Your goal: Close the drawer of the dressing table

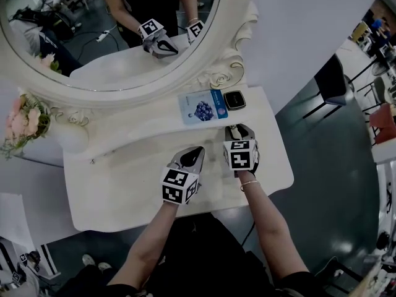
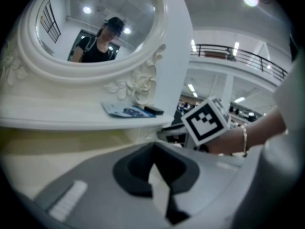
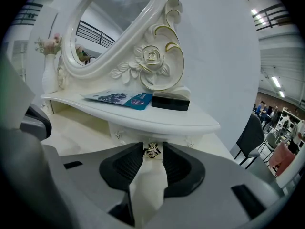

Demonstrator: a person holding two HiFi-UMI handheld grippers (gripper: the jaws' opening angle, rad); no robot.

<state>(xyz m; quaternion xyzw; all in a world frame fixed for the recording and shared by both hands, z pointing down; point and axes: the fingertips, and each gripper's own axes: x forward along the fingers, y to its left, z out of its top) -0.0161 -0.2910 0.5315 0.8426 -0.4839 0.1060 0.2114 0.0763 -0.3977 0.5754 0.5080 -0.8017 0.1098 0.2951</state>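
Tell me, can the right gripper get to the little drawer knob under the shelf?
Probably yes: the knob sits right between the opening jaws of the right gripper, and nothing looks to be in the way.

Dressing table [image 1: 124, 187]: mirror [image 1: 111, 36] upright at the back, raised shelf [image 1: 142, 121] before its foot.
Shelf, right end: sachet [image 1: 203, 107], with a small box [image 1: 234, 99] just beside it on the right.
Flowers [image 1: 25, 119]: left of the mirror.
Drawer front [image 3: 138, 133]: under the shelf's right end; its knob [image 3: 152, 150] sits between the right gripper's [image 1: 237, 130] jaws, which are opening.
Left gripper [image 1: 195, 150]: over the tabletop, just left of the right one.
Chair [image 1: 331, 79]: on the floor, right of the table.
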